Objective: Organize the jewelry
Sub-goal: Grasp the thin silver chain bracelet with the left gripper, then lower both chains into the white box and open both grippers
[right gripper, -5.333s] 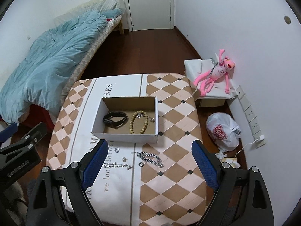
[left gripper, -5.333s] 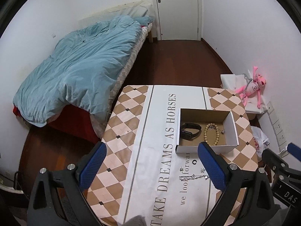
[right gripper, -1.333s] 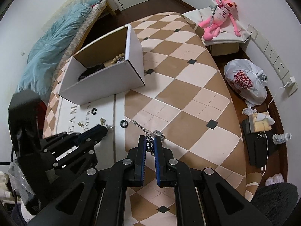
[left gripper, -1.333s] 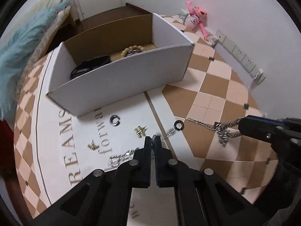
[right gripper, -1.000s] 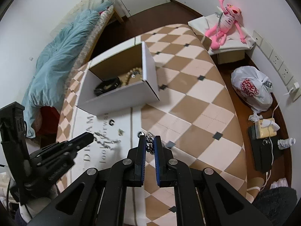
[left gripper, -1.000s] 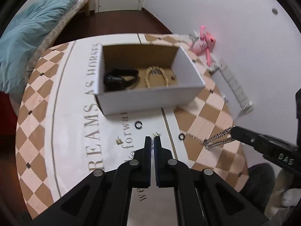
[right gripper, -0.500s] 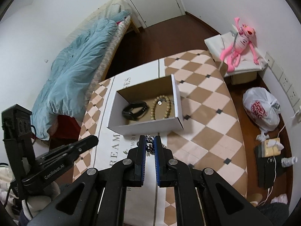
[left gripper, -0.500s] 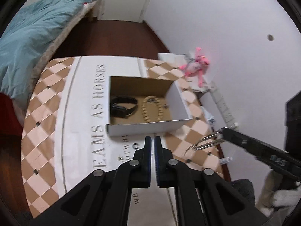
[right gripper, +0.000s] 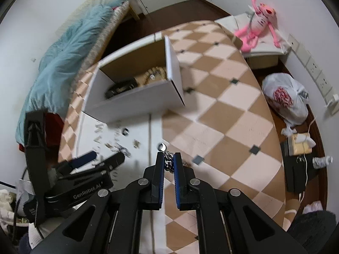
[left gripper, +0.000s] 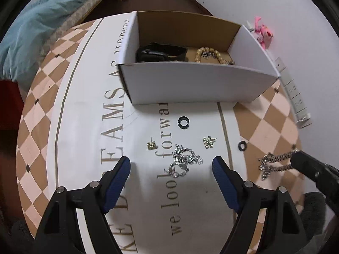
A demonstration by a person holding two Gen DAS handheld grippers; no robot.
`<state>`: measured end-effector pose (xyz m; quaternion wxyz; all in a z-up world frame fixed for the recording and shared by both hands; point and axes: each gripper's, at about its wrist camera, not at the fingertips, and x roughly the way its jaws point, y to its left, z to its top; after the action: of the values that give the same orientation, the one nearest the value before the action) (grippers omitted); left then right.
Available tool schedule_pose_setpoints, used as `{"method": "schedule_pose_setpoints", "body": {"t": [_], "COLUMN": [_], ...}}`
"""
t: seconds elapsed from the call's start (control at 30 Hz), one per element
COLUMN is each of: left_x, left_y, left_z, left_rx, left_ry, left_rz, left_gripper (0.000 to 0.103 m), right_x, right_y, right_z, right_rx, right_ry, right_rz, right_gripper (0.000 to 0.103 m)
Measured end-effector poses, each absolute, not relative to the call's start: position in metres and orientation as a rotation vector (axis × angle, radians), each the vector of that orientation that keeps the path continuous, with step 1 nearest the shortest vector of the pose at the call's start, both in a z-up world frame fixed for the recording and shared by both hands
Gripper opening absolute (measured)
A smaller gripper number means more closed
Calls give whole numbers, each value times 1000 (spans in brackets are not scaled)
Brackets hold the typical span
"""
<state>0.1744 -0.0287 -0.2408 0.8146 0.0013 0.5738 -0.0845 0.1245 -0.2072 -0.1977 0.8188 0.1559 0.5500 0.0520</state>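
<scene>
White cardboard box (left gripper: pixel 197 83) sitting open toward the far side of the tablecloth (left gripper: pixel 89 127), with a black watch (left gripper: pixel 161 53) and a tan bead bracelet (left gripper: pixel 211 55) lying side by side on its brown floor. Just in front of the box's near wall: a crumpled silver necklace (left gripper: pixel 183 162) heaped on the white middle strip, two small gold earrings (left gripper: pixel 152 145) (left gripper: pixel 208 141) either side of it, plus two black rings (left gripper: pixel 183 122) (left gripper: pixel 242 146). Chunky silver chain (left gripper: pixel 275 163) pinched and dangling off toward the right edge, over the checkered part.
</scene>
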Motion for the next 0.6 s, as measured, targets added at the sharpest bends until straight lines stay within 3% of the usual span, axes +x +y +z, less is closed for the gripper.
{"method": "schedule_pose_setpoints", "body": {"t": [0.03,0.07,0.1,0.13,0.17,0.2,0.4,0.6], "left_x": [175,175,174,174,174,174,173,167], "left_y": [-32,-35,-38,-41,-44,-47,-43,-27], "left_z": [-243,-245,-246,-244,-244,-243,-230,-174], "left_rx": [15,27,44,84,93,94,37,-98], "left_ry": [1218,1210,1206,1181,1173,1173,1151,1105], "left_rz": [-181,-187,-189,-173,-192,-207,-241,-324], "left_gripper": [78,67,43,35,17,10,10,10], "right_x": [124,123,123,123,122,122,125,132], "right_y": [-208,-208,-208,-208,-208,-209,-210,-212], "right_z": [-201,-204,-207,-208,-210,-211,-198,-154], "right_rx": [333,330,327,327,326,326,333,373], "right_ry": [1177,1183,1187,1190,1193,1194,1173,1113], "right_rz": [106,101,97,94,91,90,102,175], "right_gripper": [9,9,9,9,9,9,9,9]}}
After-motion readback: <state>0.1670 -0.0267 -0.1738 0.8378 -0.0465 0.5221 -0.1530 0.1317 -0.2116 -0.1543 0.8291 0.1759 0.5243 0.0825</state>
